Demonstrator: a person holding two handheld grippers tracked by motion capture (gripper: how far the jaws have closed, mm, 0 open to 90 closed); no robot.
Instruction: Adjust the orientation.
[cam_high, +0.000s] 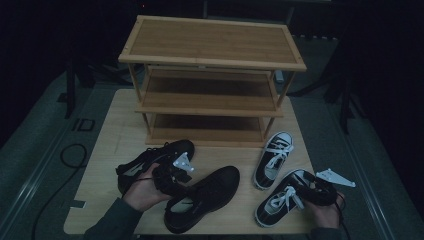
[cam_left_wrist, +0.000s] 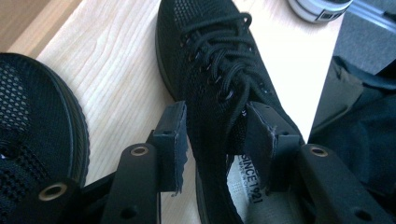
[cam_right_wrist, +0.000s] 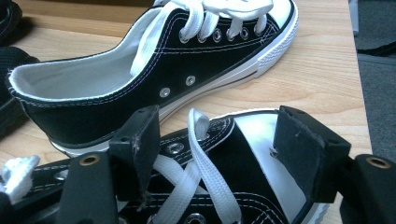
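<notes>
I had the left gripper (cam_high: 176, 174) down over the nearer black mesh shoe (cam_high: 202, 197), which lay on the table (cam_high: 107, 145) with its toe pointing away and to the right in the high view. In the left gripper view its two jaws straddled the shoe at the tongue and collar — one pad against the outer side, the other inside the opening by the printed insole, with the laces (cam_left_wrist: 219, 60) just ahead of them. The pads looked to be touching the mesh on both sides, so I read the jaws as half closed on the shoe's side wall. The second black shoe (cam_high: 152, 162) sat just beside it to the left, nearer the wooden rack (cam_high: 212, 75).

My right gripper (cam_high: 320, 192) hung over the near black-and-white sneaker (cam_high: 280, 197) at the table's right front corner. In the right gripper view its jaws stood wide, one over the white laces (cam_right_wrist: 201, 172) and the other past the white toe cap — I could see no pad pressing on the sneaker. The other sneaker (cam_high: 274, 159) lay just beyond it, close alongside yet apart, its toe toward the rack.

The rack stood at the far side of the table, three bamboo shelves, all bare.
</notes>
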